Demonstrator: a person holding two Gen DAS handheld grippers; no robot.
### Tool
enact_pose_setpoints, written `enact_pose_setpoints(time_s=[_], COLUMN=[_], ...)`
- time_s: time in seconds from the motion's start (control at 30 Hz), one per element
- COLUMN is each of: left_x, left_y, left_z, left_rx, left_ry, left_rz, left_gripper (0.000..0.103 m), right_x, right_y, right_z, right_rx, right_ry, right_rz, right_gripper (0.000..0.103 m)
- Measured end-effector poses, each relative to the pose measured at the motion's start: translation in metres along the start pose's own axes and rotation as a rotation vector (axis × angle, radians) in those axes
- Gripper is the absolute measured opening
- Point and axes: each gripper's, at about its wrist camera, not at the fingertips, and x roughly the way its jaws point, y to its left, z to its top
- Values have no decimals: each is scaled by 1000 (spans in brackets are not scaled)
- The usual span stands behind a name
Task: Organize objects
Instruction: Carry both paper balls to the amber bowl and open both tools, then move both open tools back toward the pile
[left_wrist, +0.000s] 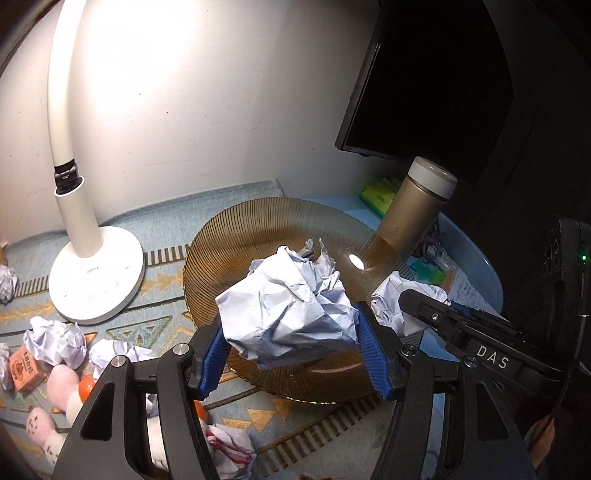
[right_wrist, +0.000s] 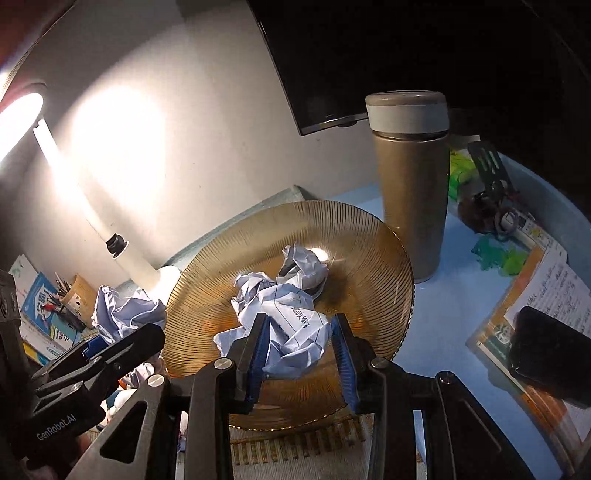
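My left gripper (left_wrist: 291, 325) is shut on a large crumpled paper ball (left_wrist: 288, 310), held in the air over the near part of an amber ribbed glass plate (left_wrist: 258, 229). In the right wrist view my right gripper (right_wrist: 300, 321) is shut on a smaller crumpled sheet with printed lines (right_wrist: 295, 332), also above the plate (right_wrist: 362, 258). Another paper ball (right_wrist: 303, 264) lies near the plate's centre. Each gripper shows in the other's view: the right gripper (left_wrist: 402, 301) beside the plate's right rim, the left gripper (right_wrist: 129, 332) at its left rim with its paper ball (right_wrist: 125, 310).
A white desk lamp (left_wrist: 96, 280) stands left of the plate on a patterned mat. Loose paper balls (left_wrist: 55, 338), a small box (left_wrist: 26, 369) and a plush toy (left_wrist: 59, 387) lie near the front left. A gold thermos (right_wrist: 413, 192) stands behind the plate; a phone (right_wrist: 550, 354) lies on a book at right.
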Motion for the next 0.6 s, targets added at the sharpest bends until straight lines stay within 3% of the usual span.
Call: enact_pose_setpoints(time_s=[0.03,0.07,0.13,0.27,0.37,0.6], left_x=[2,4,4,-8,-35,-134], left_y=[0,2,8,19,26,66], left_z=[0,0,0,-3,-11,-57], left_rx=[2,-1,-25,-67,-72,-65], left_ry=[-5,-5,-15,-19,-53,-147], left_rz=[11,17,2,-33,-34,152], left_gripper=[74,89,98,98,98,98], right_x=[4,9,13,8,-8,-47], right_y=[-1,-3,-9,-13,4,70], right_z=[1,2,1,-5,-13,-61], right_rx=[-1,-1,14,28,-34,-144], right_ry=[7,21,28,48,34,42], right_rz=[-10,-10,-13,9,-10,123], right_gripper=[41,57,62,62,62,65])
